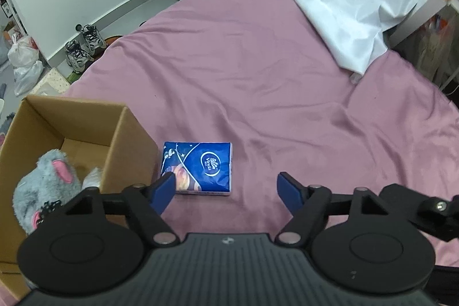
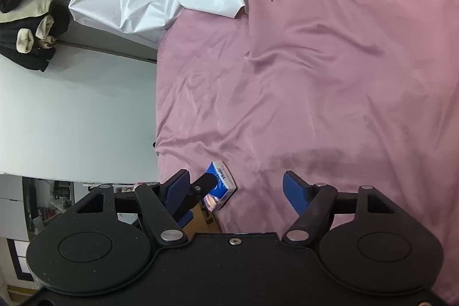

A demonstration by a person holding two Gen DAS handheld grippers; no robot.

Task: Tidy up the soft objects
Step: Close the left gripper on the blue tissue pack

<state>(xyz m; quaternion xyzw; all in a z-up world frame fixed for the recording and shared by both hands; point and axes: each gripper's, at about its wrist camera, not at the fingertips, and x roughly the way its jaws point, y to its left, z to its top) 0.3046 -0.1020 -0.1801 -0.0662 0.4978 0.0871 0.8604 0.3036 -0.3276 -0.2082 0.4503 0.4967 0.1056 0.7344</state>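
Left wrist view: the left gripper cuts off the grey plush toy inside the cardboard box. Its fingers gape over the blue tissue pack on the pink bed. The right gripper is likewise spread, empty.

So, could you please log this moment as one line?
left gripper: open, over tissue pack | right gripper: open, empty | plush toy: in cardboard box | surface: pink sheet
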